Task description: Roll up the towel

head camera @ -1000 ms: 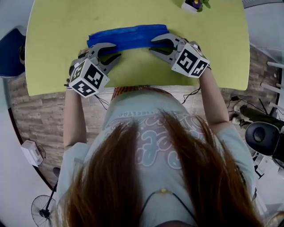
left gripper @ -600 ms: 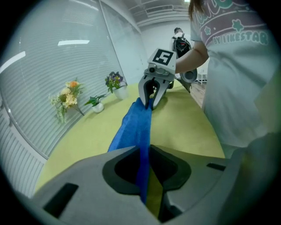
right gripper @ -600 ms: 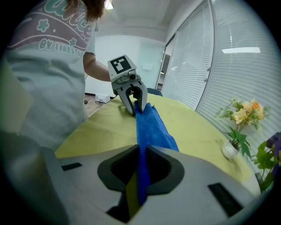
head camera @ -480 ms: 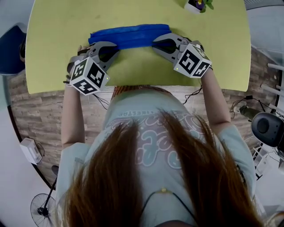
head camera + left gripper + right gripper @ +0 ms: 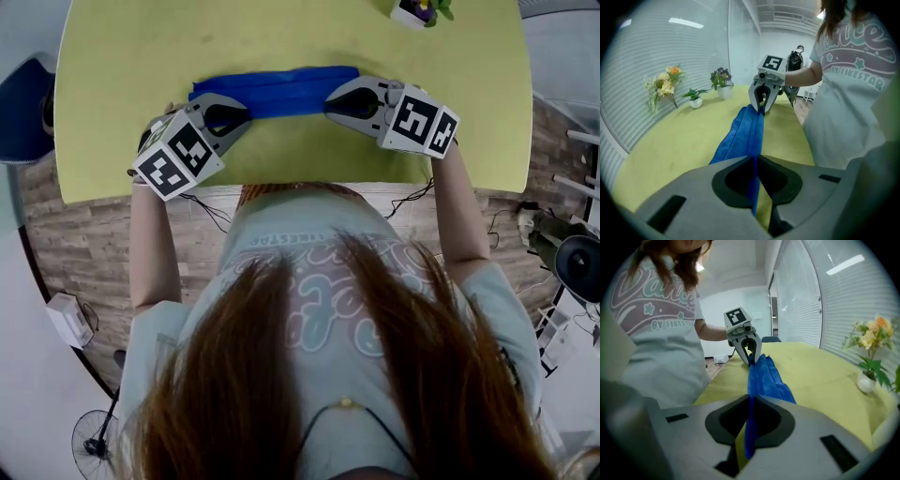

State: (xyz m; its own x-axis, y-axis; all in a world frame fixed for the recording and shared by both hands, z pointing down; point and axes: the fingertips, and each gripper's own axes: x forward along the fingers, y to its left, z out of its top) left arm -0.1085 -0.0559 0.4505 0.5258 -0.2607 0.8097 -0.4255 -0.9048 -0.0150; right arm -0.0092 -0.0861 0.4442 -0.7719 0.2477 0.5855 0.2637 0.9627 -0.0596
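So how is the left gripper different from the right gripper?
The left gripper pinches the blue towel's left end; the right gripper pinches the right end. The left gripper sits nearer the table's front edge than the right gripper. Both have just been closing and now clamp the blue towel.

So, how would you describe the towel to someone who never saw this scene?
Start at the yellow-green table in front of the person. Across its middle lies the towel, a long, narrow folded strip. It is the only deep blue thing there; the flower pot at the far edge is white.
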